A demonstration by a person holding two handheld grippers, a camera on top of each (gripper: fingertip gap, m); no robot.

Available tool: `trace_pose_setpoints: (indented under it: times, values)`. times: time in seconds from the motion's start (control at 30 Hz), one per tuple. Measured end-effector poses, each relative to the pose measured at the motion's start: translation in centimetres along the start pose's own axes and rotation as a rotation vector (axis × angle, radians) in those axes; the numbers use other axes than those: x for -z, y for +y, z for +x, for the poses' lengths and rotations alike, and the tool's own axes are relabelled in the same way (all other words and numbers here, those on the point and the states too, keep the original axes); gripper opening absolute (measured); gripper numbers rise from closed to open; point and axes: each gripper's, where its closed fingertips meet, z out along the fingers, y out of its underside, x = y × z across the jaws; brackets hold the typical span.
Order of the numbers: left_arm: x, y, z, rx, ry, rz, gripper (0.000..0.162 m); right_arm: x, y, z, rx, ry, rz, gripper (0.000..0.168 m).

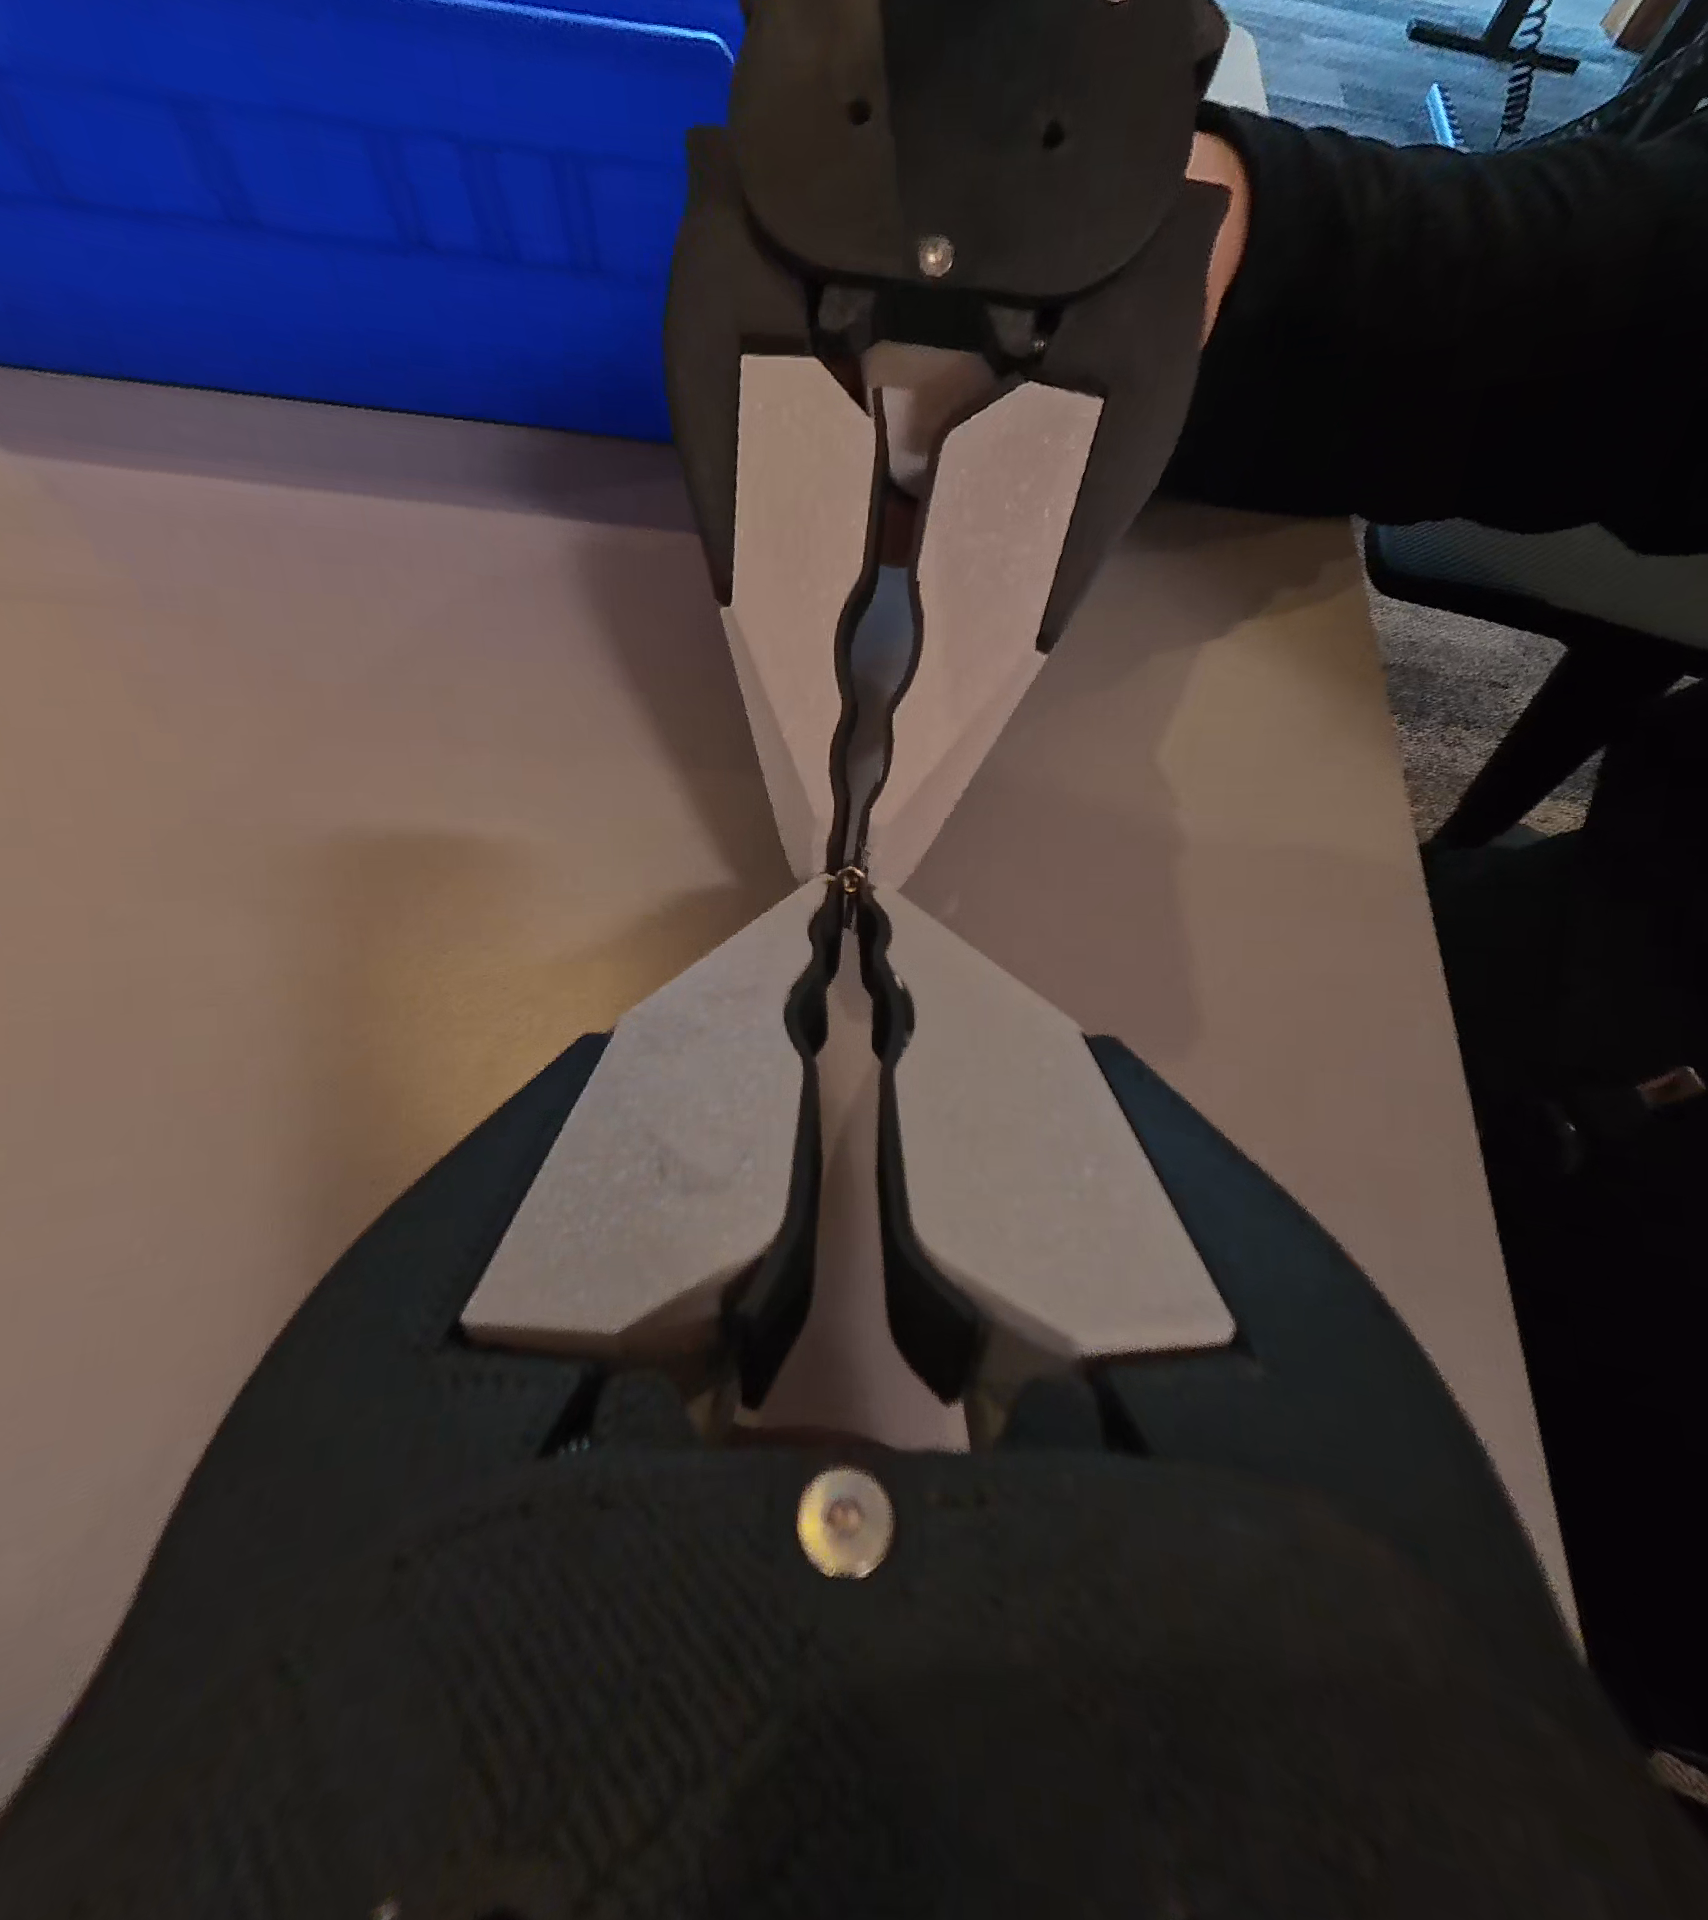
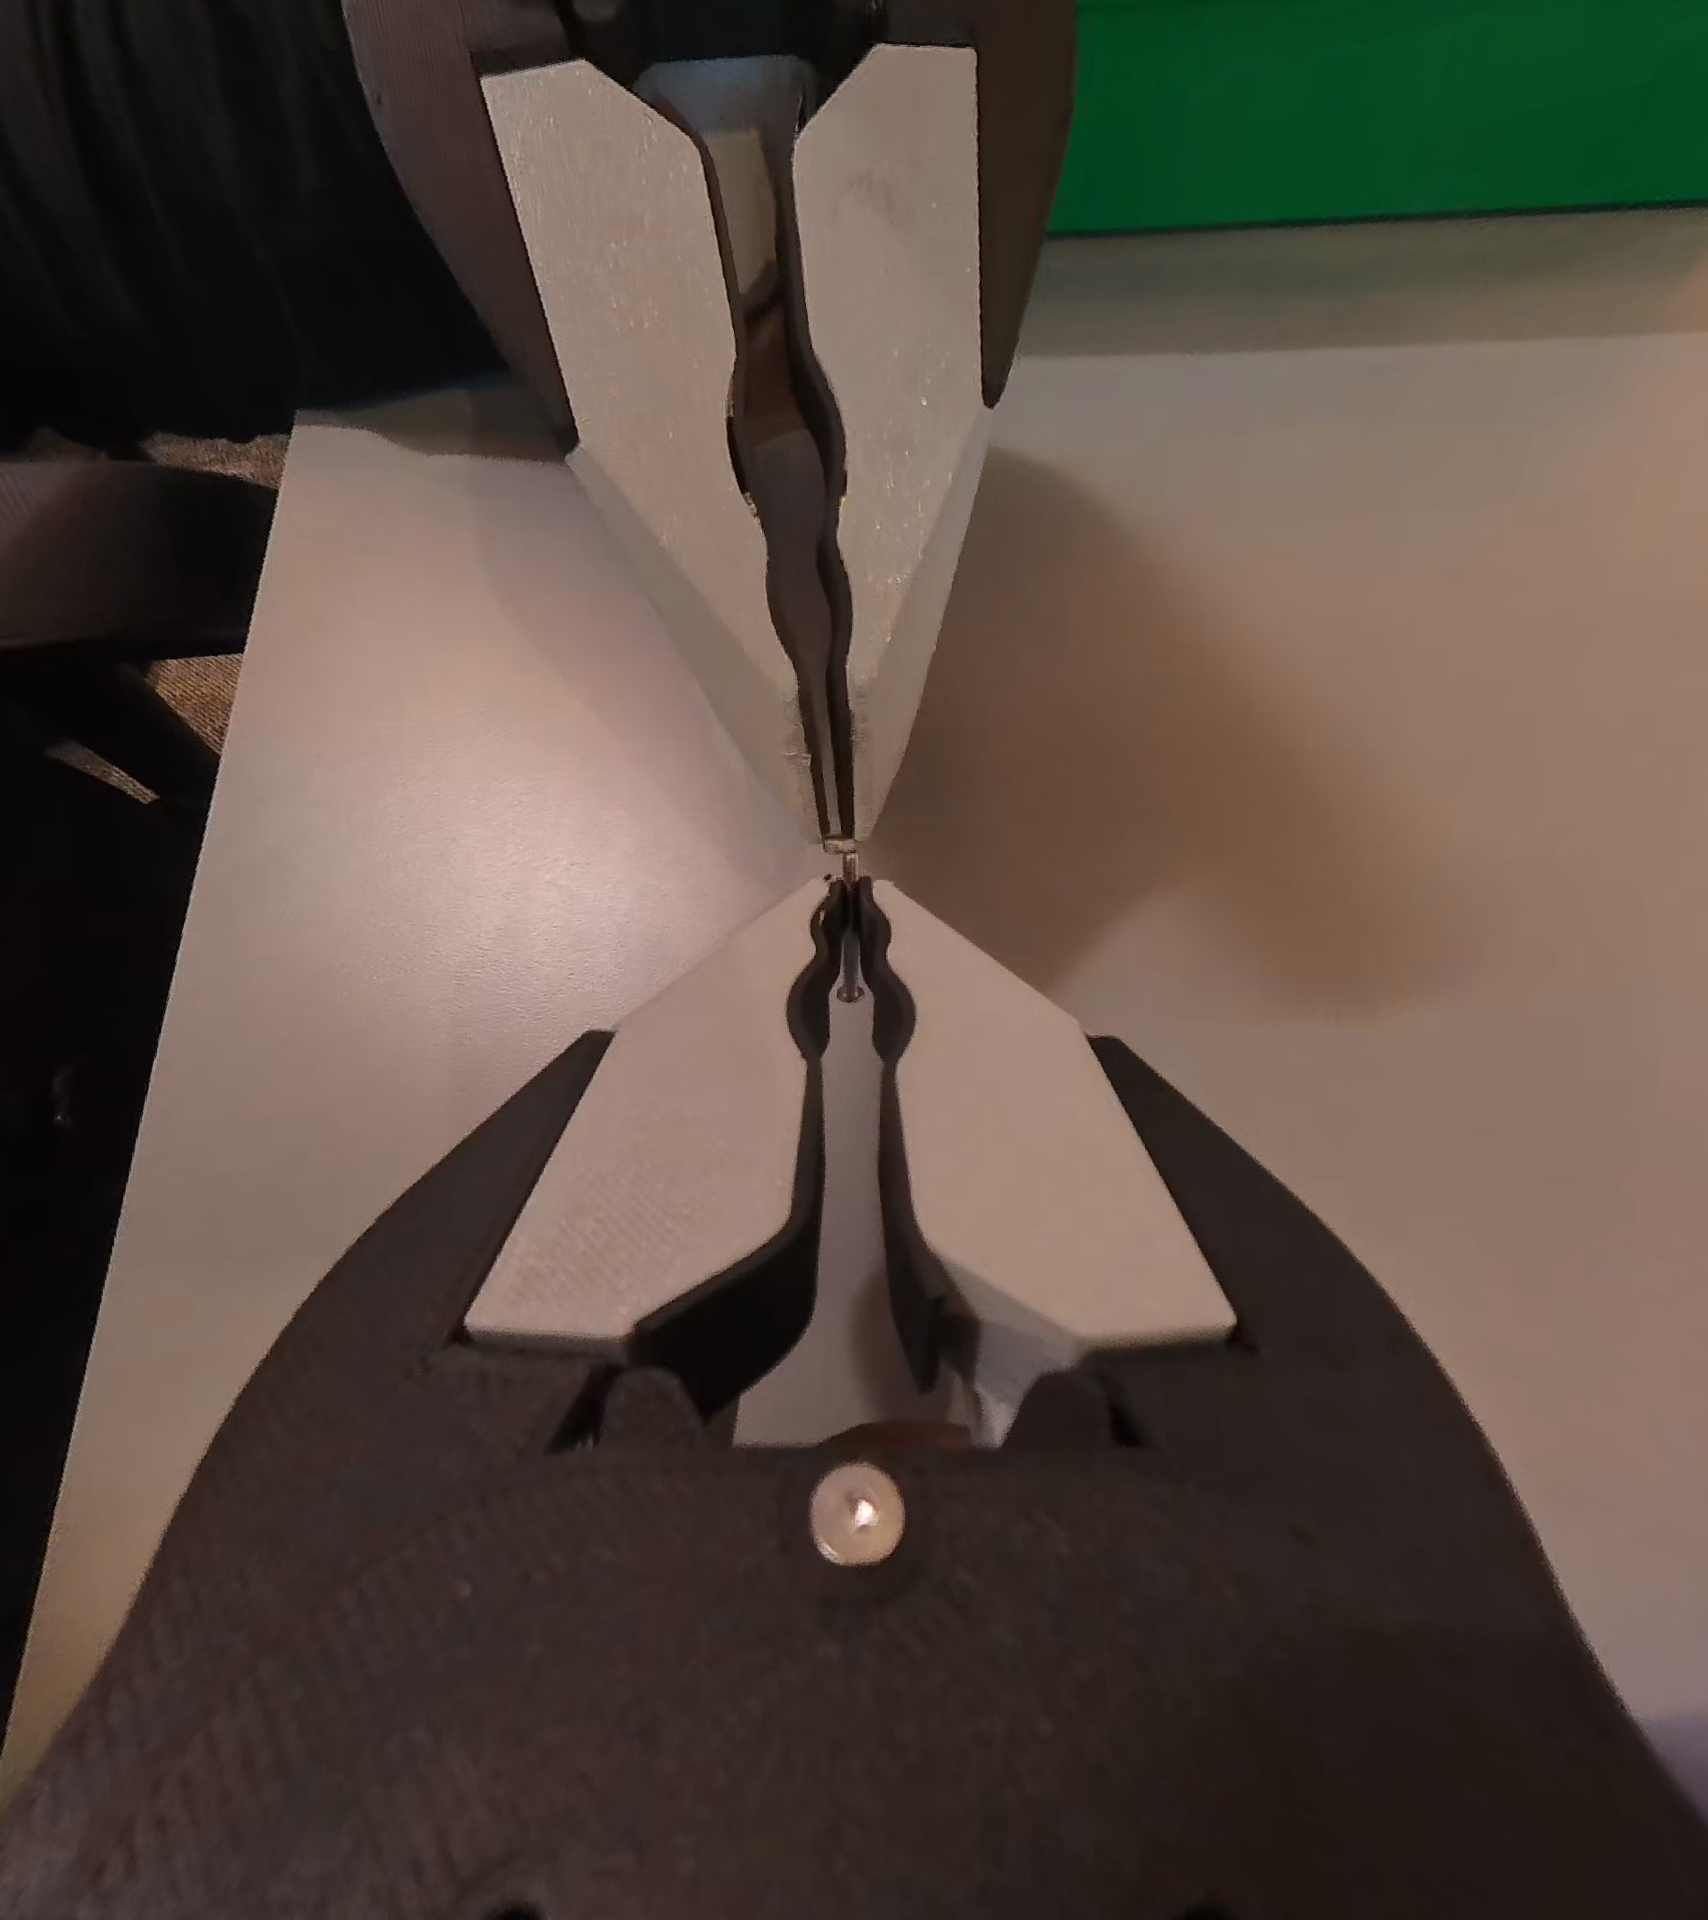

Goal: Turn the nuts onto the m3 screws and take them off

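At frame centre the nut (image 1: 851, 880) is too small to make out clearly; the screw (image 2: 847, 961) sits mostly hidden between jaws. The blue bin (image 1: 289, 208) is cut off upper left.

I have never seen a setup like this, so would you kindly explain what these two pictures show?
No robot here: a person holds a two-finger claw in each hand, each carrying a camera looking along its fingers. The left wrist view shows the left claw below, with the right claw opposite and a blue bin behind. The right wrist view shows the right claw below, gripping a thin screw; opposite, the left claw pinches what seems a small nut. They meet tip to tip above a pale table; a green box stands behind.
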Motion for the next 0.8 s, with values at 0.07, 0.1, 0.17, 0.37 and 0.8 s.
trace_pose_setpoints:
  times: [0.07,0.1,0.17,0.37,0.8]
  values:
    - [-0.03,0.03,-0.02,-0.002,-0.004,-0.003,0.001,-0.09,0.05,-0.08,0.005,0.001,-0.005,0.000]
    - [-0.04,0.07,0.00,-0.003,-0.003,-0.006,0.001,-0.13,0.09,-0.09,0.006,0.001,-0.008,0.000]
    - [-0.07,0.16,0.16,-0.004,0.003,-0.011,0.000,-0.14,0.14,-0.07,0.010,0.005,-0.011,0.000]
    - [-0.15,0.34,0.10,-0.006,0.001,-0.020,0.001,-0.12,0.22,-0.06,0.013,0.007,-0.016,0.000]
    - [-0.23,0.66,-0.01,-0.002,-0.002,-0.033,0.001,-0.38,0.42,-0.25,0.025,0.006,-0.031,0.000]
